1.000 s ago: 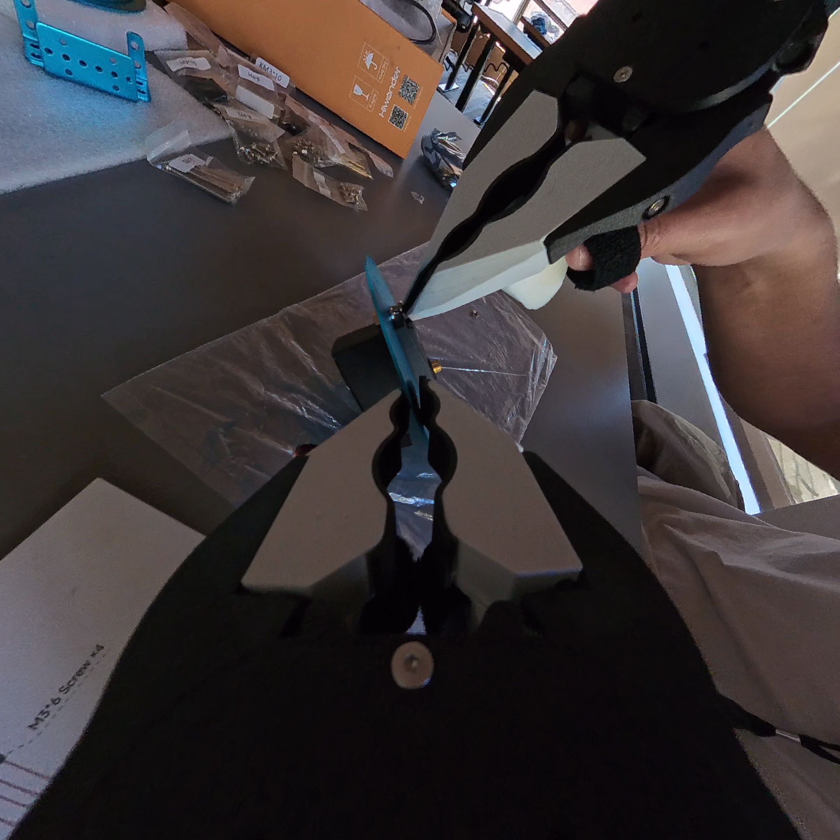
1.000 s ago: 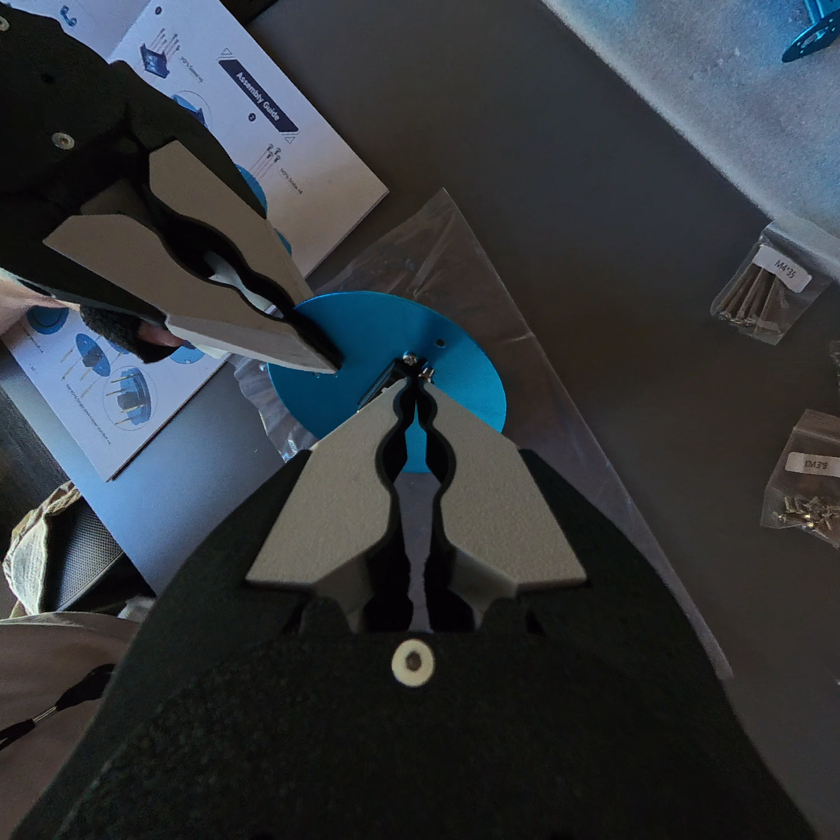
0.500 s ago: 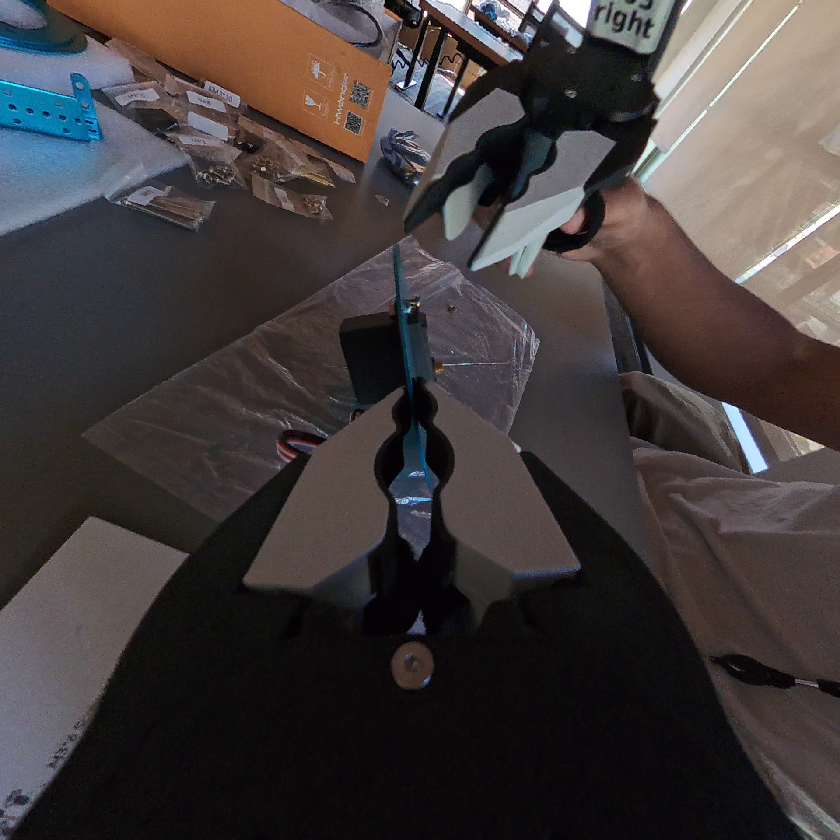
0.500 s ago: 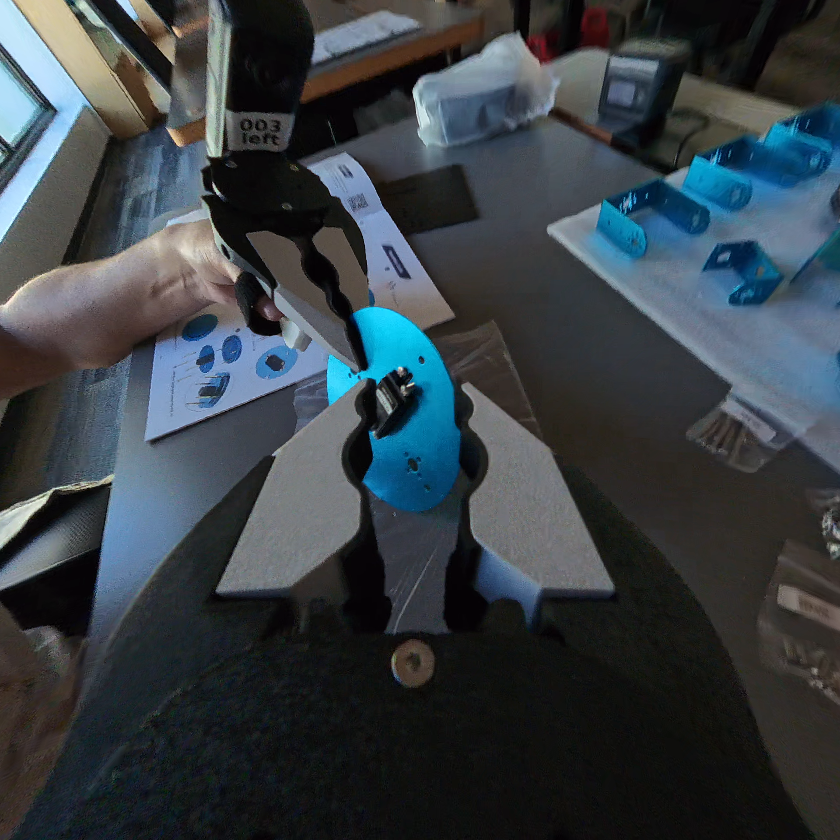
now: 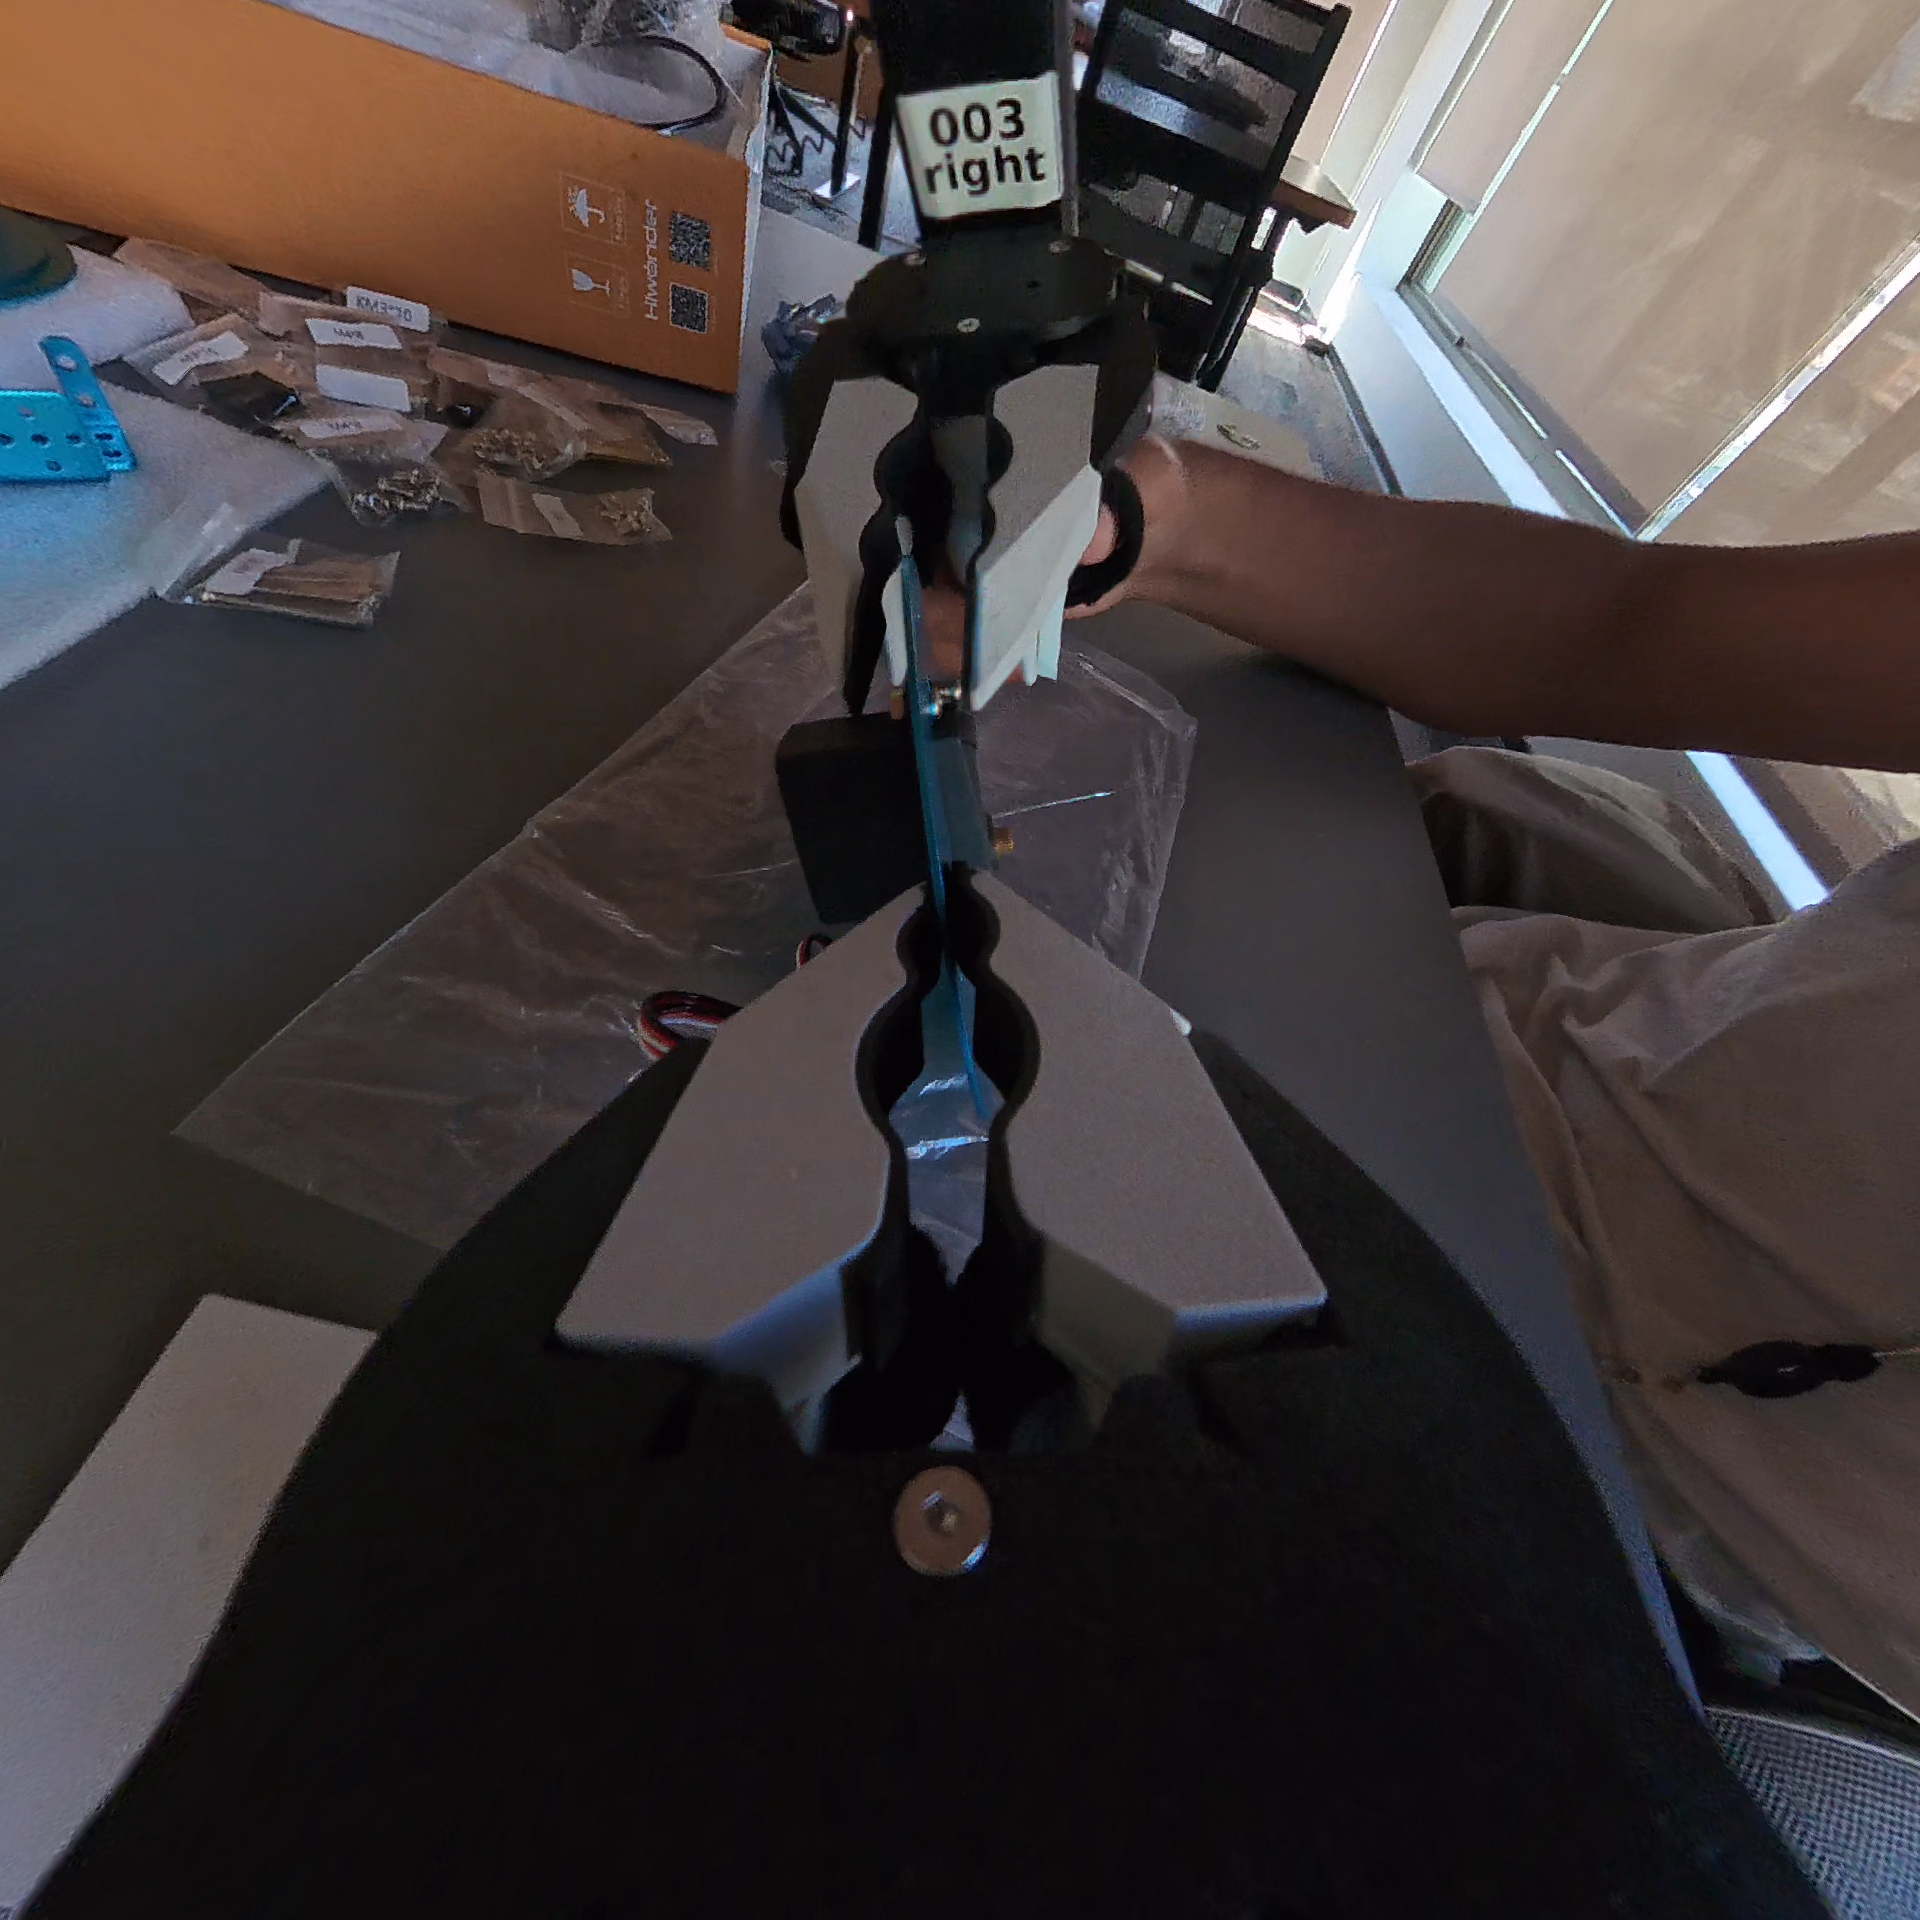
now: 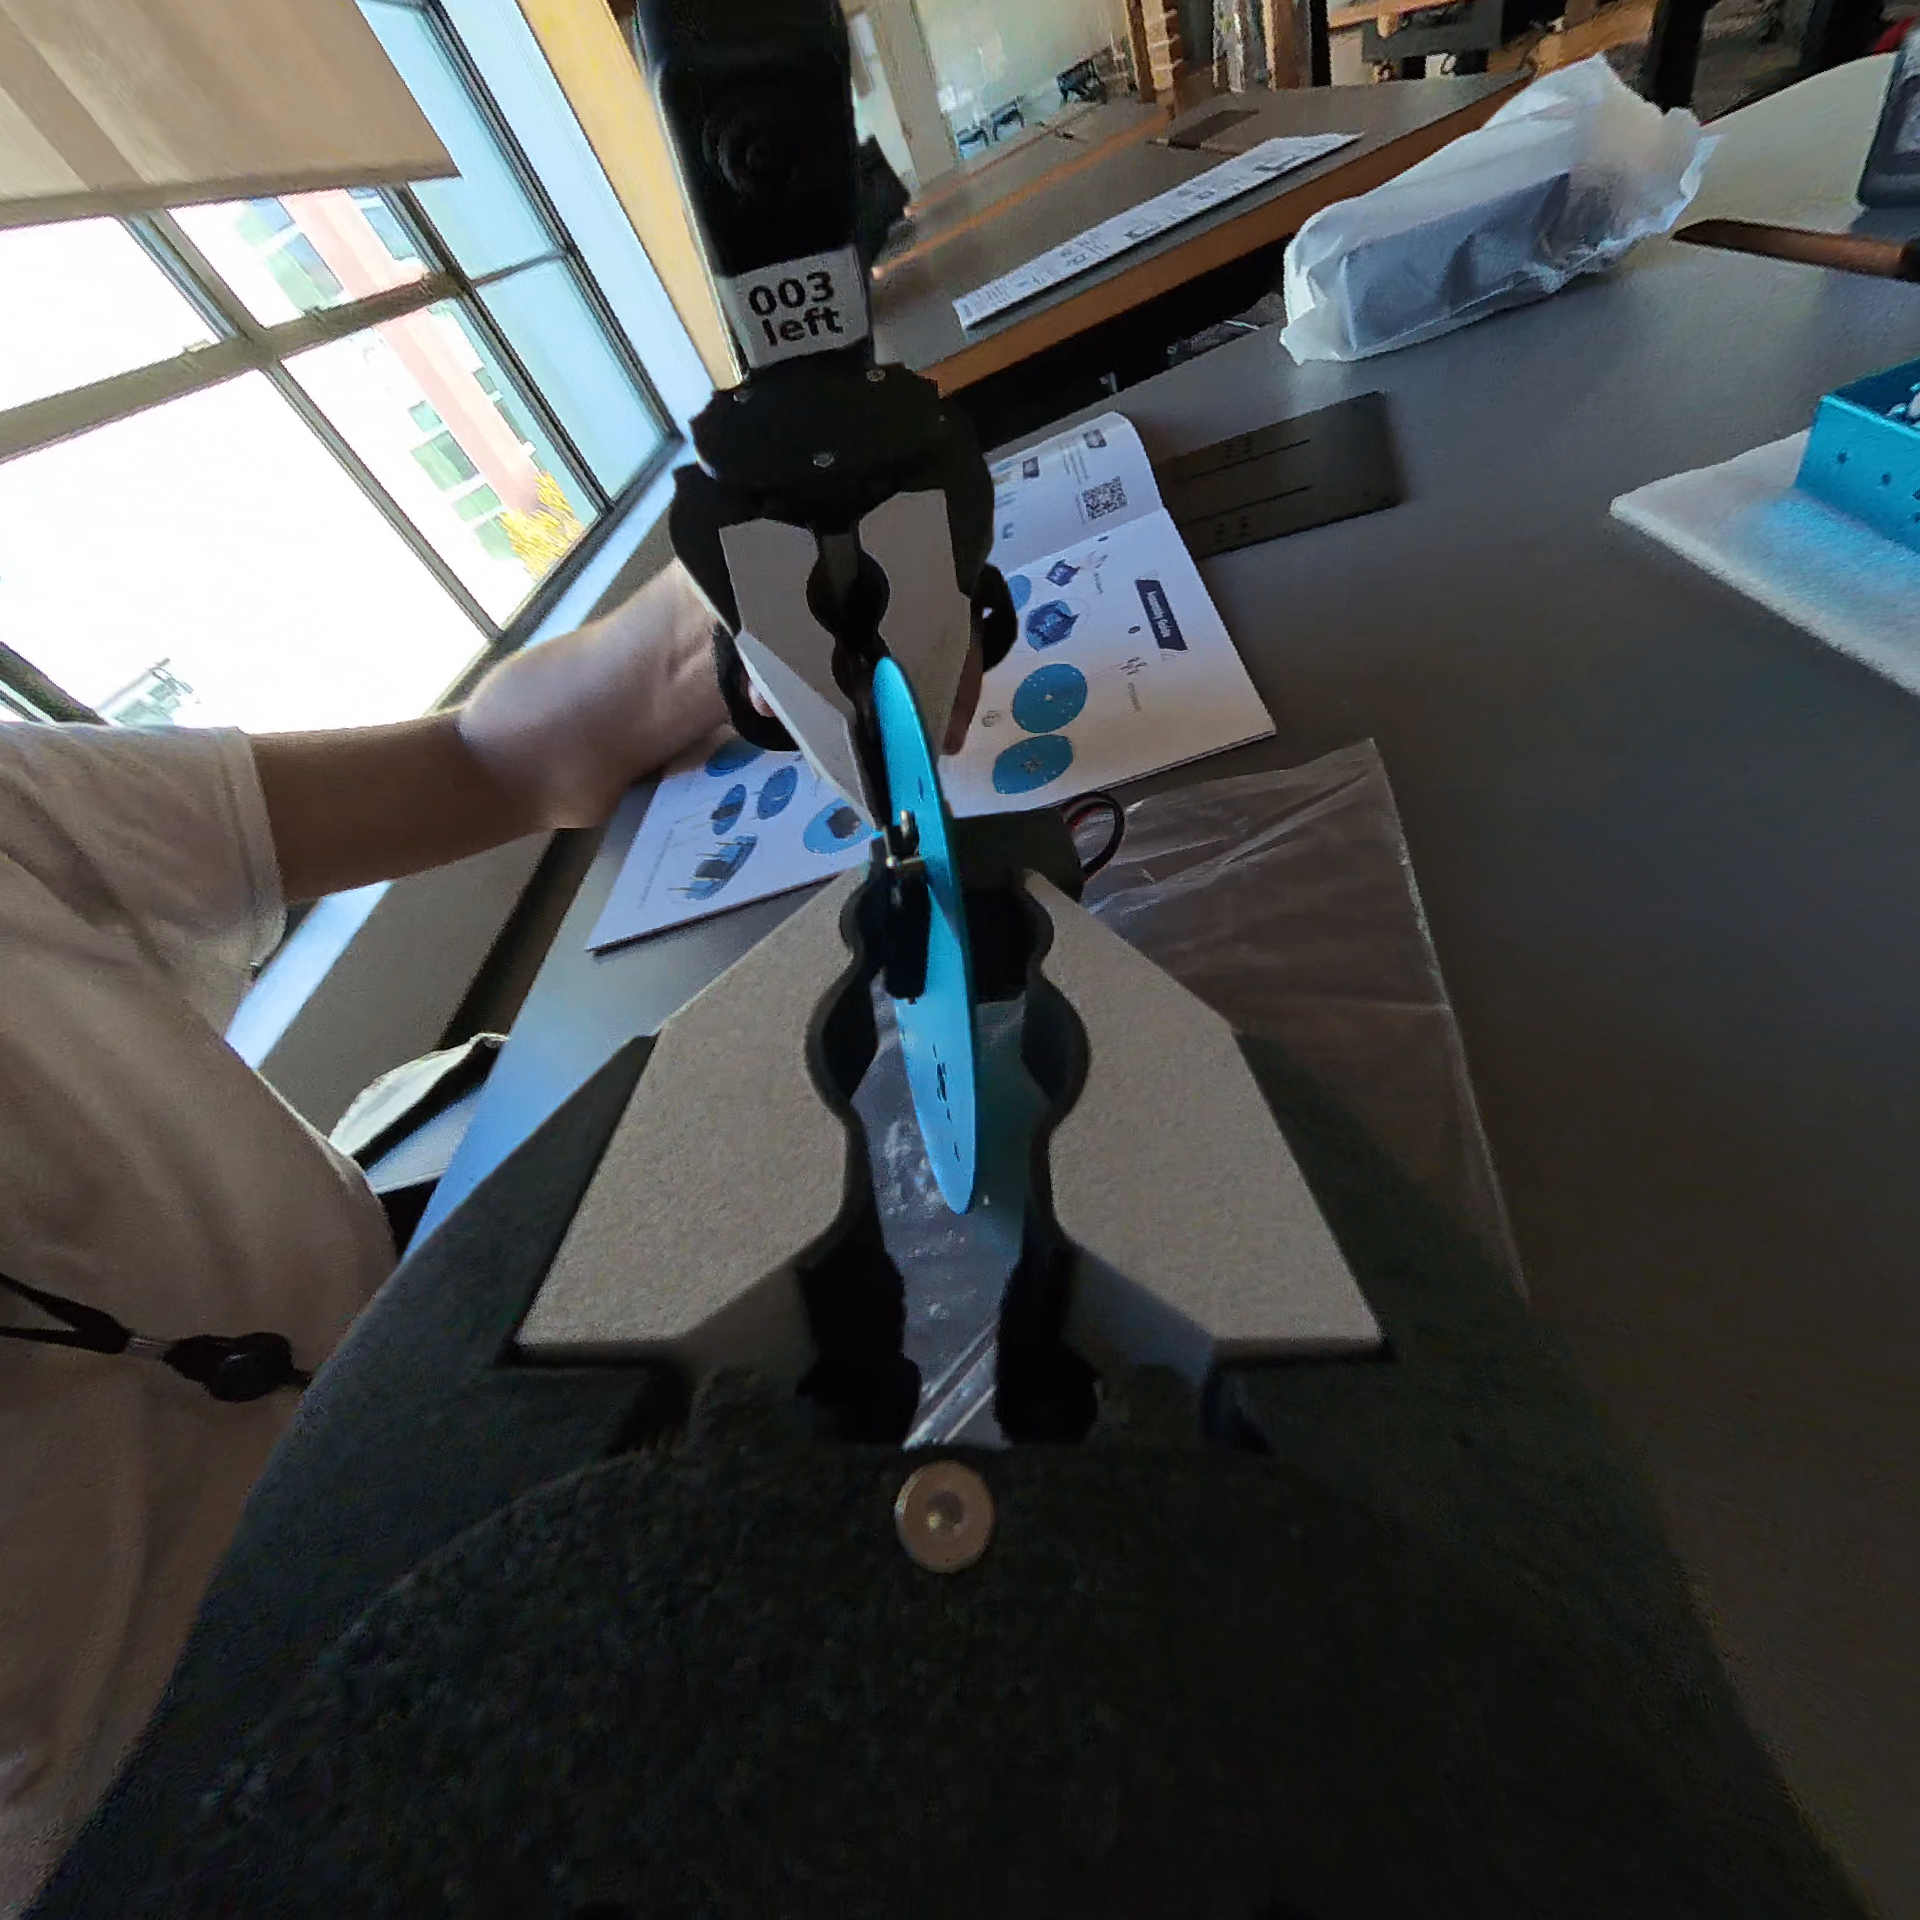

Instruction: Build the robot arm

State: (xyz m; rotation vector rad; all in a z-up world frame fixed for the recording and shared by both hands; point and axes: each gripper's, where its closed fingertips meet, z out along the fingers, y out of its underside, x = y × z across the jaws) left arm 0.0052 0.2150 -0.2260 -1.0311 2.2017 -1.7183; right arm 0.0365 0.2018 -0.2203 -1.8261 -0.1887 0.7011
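A blue metal disc (image 5: 940, 790) stands edge-on above the dark table, with a black servo block (image 5: 842, 821) fixed to one face. My left gripper (image 5: 951, 899) is shut on the disc's near edge. My right gripper (image 5: 925, 696) faces it from the far side, jaws open, one finger on each side of the disc's top edge. In the right wrist view the disc (image 6: 925, 1039) sits in the gap of my right gripper (image 6: 951, 894). A small black fitting with screws (image 6: 896, 883) sticks out of the disc's face. The left gripper (image 6: 862, 748) clamps the far rim.
A clear plastic bag (image 5: 520, 935) lies under the disc. An open booklet (image 6: 1122, 665) lies behind it. An orange cardboard box (image 5: 416, 187), screw bags (image 5: 416, 436) and a blue bracket (image 5: 52, 426) are far left. Blue parts on white foam (image 6: 1766, 551) are at right. There is about 4 cm between the tips of the two grippers. The right tips stand about 25 cm off the blue bracket (image 5: 52, 426).
The right gripper let go at the disc's screws, lifted, swung round to face the left gripper and opened; the disc now sits between its fingers. The left gripper kept hold of the disc.
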